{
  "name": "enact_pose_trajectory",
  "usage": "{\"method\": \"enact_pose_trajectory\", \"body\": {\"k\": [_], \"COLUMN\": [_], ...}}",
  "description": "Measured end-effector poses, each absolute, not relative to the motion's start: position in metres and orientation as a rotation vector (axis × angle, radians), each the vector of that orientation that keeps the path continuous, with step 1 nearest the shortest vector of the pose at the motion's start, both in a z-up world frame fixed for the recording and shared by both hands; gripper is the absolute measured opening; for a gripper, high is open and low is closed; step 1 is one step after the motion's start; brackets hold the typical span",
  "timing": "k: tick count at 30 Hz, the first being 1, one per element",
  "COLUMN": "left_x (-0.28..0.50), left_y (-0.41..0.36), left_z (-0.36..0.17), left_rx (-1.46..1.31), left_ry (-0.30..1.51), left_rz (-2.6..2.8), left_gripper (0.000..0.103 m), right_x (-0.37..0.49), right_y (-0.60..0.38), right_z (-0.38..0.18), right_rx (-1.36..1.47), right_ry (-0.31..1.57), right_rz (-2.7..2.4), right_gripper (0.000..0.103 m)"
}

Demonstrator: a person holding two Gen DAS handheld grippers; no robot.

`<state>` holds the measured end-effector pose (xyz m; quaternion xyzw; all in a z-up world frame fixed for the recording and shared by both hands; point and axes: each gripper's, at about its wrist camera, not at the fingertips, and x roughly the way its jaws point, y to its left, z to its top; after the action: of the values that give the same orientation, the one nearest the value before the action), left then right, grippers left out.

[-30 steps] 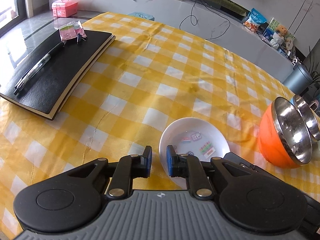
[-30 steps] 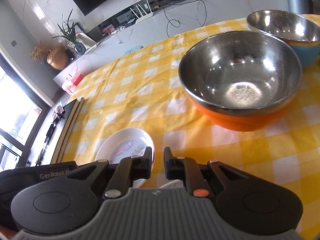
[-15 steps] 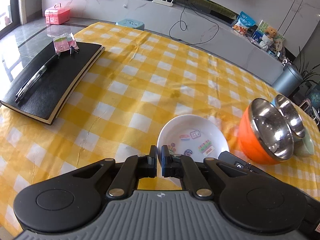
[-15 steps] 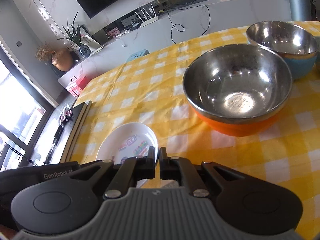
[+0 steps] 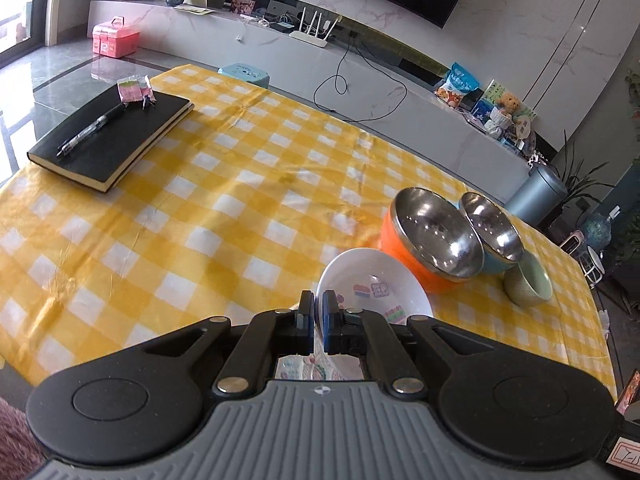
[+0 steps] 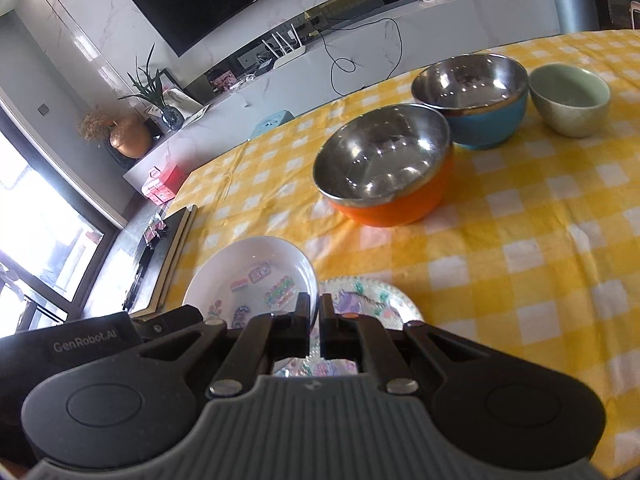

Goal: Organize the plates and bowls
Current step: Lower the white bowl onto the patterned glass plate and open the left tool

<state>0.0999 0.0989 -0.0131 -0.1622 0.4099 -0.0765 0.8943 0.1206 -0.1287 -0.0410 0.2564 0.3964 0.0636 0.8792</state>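
Note:
My left gripper is shut on the near rim of a white bowl with cartoon stickers inside and holds it tilted above the table. The right wrist view shows that bowl lifted too. My right gripper is shut on the rim of the same bowl, above a patterned plate that lies on the cloth. An orange steel-lined bowl, a blue steel-lined bowl and a small green bowl stand in a row to the right.
A black notebook with a pen lies at the far left of the yellow checked tablecloth. The near table edge runs close below the grippers. A low cabinet with a router stands behind the table.
Both grippers closed from open onto the white bowl's rim and lifted it off the cloth, tilting it. The patterned plate has come into view beneath. Both cameras rose and pulled back.

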Motion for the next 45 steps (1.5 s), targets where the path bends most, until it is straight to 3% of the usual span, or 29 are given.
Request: {"method": "enact_pose_trajectory", "body": {"k": [16,45], "left_x": [0.062,0.089], "left_y": [0.063,0.083], "left_z": [-0.044,-0.076], "left_rx": [-0.319,-0.33], "left_ry": [0.893,0.898], "left_rz": [-0.201,-0.093], "left_gripper": [0.003,0.003], "right_x": [0.067,0.105], "right_y": [-0.179,-0.155], "right_z": [-0.063,-0.094], "right_rx": [0.614,0.612], "right_ry": [0.854,0.893], "right_rz": [0.107,0.16], "right_gripper": [0.001,0.002]}}
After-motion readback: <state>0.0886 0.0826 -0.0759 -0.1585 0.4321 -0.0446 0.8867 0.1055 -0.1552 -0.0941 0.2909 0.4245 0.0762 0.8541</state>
